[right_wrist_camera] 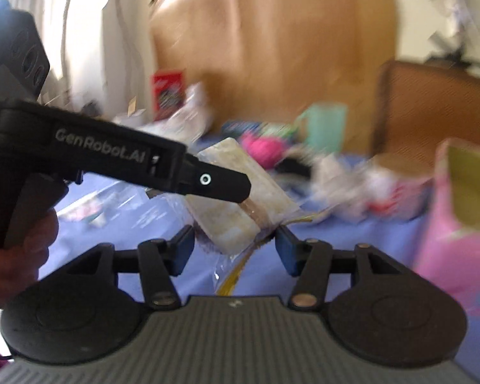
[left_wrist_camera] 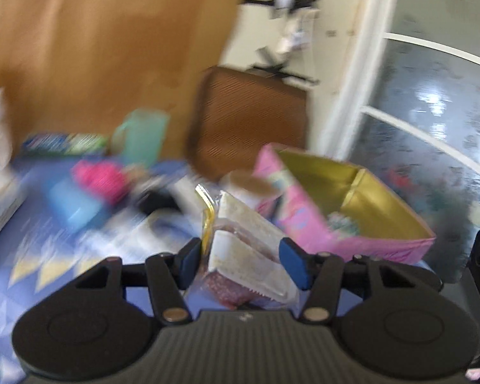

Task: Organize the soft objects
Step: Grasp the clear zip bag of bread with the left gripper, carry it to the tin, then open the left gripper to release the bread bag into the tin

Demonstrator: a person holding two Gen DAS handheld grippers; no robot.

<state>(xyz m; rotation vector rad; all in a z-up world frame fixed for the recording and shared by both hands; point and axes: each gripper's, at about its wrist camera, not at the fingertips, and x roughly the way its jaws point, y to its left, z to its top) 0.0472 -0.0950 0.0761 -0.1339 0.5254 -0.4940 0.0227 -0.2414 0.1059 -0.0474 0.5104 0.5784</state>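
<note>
Tablecloth (left_wrist_camera: 32,256), blue with a pale pattern, carries everything here; places below are given relative to the pink box (left_wrist_camera: 304,224), an open carton with a gold lining. Beyond the pink box stands a brown mesh chair back (left_wrist_camera: 249,121). To its left on the cloth lie a green mug (left_wrist_camera: 142,134), a magenta soft object (left_wrist_camera: 100,177) and a blue item, all blurred.

Wrapped sandwich pack (left_wrist_camera: 246,246), white bread in clear film with a gold edge, hangs just left of the pink box, off the cloth, near its rim but not over the opening. Left gripper (left_wrist_camera: 244,259) pinches the pack across its width, blue pads pressed on both sides. Right gripper (right_wrist_camera: 235,249) has its pads partly closed around the film's sealed corner; the right pad touches film, but whether the left pad bears on it cannot be told.

Risks, as judged: two grips pulling apart could tear the thin film; the soft bread could crush under the left pads; a slack right hold could let the film slide; the pack could catch the box wall and tip the carton.
</note>
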